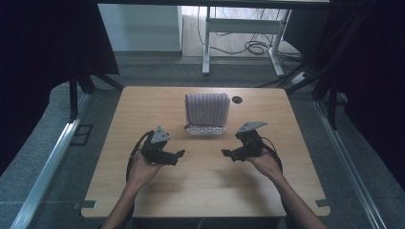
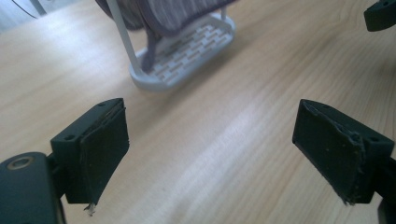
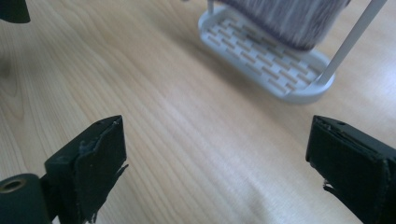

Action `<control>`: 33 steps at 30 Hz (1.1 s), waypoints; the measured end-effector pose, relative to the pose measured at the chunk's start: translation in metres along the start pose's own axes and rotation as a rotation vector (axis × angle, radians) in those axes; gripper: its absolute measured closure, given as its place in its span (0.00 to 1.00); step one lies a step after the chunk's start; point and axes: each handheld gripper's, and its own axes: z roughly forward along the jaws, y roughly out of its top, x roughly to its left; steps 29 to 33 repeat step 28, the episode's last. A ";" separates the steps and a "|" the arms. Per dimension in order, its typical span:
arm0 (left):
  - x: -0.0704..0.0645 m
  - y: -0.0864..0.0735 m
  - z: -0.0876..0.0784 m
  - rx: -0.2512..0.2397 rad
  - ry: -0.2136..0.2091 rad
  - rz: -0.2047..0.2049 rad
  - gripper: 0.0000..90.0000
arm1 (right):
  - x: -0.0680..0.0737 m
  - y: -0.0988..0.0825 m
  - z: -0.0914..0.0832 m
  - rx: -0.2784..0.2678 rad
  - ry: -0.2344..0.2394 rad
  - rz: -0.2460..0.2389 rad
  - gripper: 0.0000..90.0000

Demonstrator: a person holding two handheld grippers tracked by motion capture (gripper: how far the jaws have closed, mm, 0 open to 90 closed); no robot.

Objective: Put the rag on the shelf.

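A grey-purple striped towel [image 1: 207, 109] hangs over a small white rack [image 1: 205, 129] at the middle of the wooden table [image 1: 205, 191]. In the left gripper view the towel [image 2: 163, 14] drapes above the rack's slotted base [image 2: 187, 51]. The right gripper view has the towel [image 3: 289, 18] and the base [image 3: 266, 60] at its top. My left gripper [image 1: 179, 153] is held low, left of and nearer than the rack, open and empty. My right gripper [image 1: 225, 153] mirrors it on the right, open and empty. Their jaws point toward each other.
A round cable hole [image 1: 237, 99] lies in the table right of the towel. Black curtains hang on both sides. Beyond the far edge stands a white desk frame [image 1: 241, 28] with cables on the floor.
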 end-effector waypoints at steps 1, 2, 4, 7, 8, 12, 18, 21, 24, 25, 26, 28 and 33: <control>-0.002 -0.004 0.001 0.004 0.002 0.002 0.12 | 0.000 -0.003 0.002 0.006 0.005 0.004 0.05; -0.003 -0.007 0.003 0.009 0.005 0.004 0.12 | 0.001 -0.006 0.003 0.008 0.006 0.005 0.05; -0.005 -0.014 0.005 0.017 0.004 0.002 0.12 | 0.001 -0.013 0.008 0.016 0.008 0.008 0.05; -0.007 -0.021 0.008 0.027 0.005 -0.003 0.12 | 0.002 -0.020 0.012 0.029 0.009 0.011 0.05; -0.009 -0.027 0.011 0.035 0.004 -0.007 0.11 | 0.003 -0.026 0.017 0.049 0.006 0.009 0.05; -0.011 -0.042 0.020 0.061 0.007 -0.020 0.11 | 0.005 -0.037 0.027 0.067 0.003 0.006 0.05; -0.014 -0.053 0.032 0.125 0.016 0.001 0.11 | 0.006 -0.049 0.039 0.081 -0.011 0.006 0.03; -0.013 -0.056 0.038 0.165 -0.003 -0.021 0.11 | 0.006 -0.055 0.046 0.073 -0.063 -0.036 0.00; -0.010 -0.056 0.039 0.174 -0.015 -0.048 0.11 | 0.006 -0.055 0.046 0.076 -0.066 -0.044 0.00; -0.010 -0.056 0.039 0.175 -0.015 -0.046 0.11 | 0.006 -0.055 0.046 0.076 -0.067 -0.045 0.00; -0.010 -0.056 0.039 0.175 -0.014 -0.046 0.11 | 0.007 -0.055 0.046 0.079 -0.072 -0.047 0.00; -0.010 -0.056 0.039 0.175 -0.012 -0.048 0.11 | 0.007 -0.055 0.046 0.079 -0.072 -0.047 0.00; -0.010 -0.056 0.039 0.175 -0.012 -0.048 0.11 | 0.007 -0.055 0.046 0.079 -0.072 -0.047 0.00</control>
